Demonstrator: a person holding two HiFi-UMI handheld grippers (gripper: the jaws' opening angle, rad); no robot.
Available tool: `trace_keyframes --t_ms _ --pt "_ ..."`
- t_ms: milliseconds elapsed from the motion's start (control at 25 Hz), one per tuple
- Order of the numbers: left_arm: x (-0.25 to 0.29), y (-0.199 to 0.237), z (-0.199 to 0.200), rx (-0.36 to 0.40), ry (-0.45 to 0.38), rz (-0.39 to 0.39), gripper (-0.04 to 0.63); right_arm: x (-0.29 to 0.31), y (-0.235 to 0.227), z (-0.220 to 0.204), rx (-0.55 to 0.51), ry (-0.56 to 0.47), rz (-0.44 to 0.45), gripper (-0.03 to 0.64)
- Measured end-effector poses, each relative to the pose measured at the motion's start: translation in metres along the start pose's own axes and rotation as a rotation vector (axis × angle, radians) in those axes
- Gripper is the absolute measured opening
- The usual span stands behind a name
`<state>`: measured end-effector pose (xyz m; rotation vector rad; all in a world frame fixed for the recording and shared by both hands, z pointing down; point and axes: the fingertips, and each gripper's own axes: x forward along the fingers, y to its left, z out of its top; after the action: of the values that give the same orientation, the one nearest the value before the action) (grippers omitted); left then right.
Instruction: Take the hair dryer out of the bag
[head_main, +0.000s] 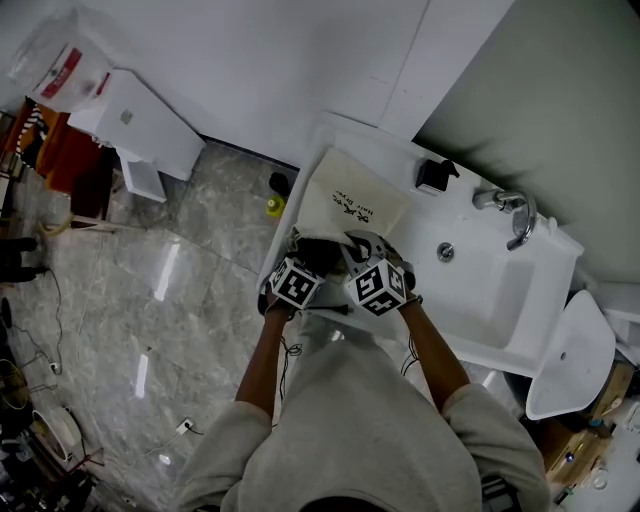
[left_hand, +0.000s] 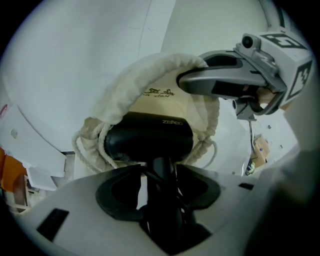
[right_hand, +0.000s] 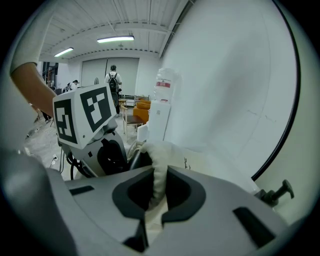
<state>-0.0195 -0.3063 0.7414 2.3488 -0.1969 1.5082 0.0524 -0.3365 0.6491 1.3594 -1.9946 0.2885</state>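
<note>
Overhead, in the head view, both bare forearms reach straight forward from grey sleeves, bringing the left gripper (head_main: 303, 258) and the right gripper (head_main: 365, 255) side by side over the near end of a cream cloth drawstring bag (head_main: 350, 200). The bag lies on a white washbasin counter (head_main: 390, 140), left of the basin. The marker cubes cover most of what the jaws hold. The left gripper view shows its jaws pressed onto the handle of a black plastic hair dryer (left_hand: 150, 137). The dryer's barrel lies crosswise at the bag's gathered mouth, with its far side hidden by the cloth and the rim arching over it. The handle's lower end is lost in shadow between the pads. In the right gripper view, that gripper's jaws are pinched onto a bunched fold of the bag's rim. The left gripper's cube sits just beside it and blocks the dryer.
</note>
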Motion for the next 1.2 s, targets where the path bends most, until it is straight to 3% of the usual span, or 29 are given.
trace_keyframes --t_ms 440,840,1200 --pt "-0.002 -0.004 -0.005 0.028 0.022 0.03 0.315 -0.003 0.0 -0.003 -0.002 -0.007 0.002 0.014" --pt "0.009 -0.003 -0.004 0.052 0.085 0.03 0.316 -0.005 0.001 -0.003 -0.003 -0.009 0.011 0.014" --pt "0.013 0.002 -0.004 0.116 0.133 0.09 0.314 -0.004 0.001 -0.001 0.002 -0.012 0.017 0.014"
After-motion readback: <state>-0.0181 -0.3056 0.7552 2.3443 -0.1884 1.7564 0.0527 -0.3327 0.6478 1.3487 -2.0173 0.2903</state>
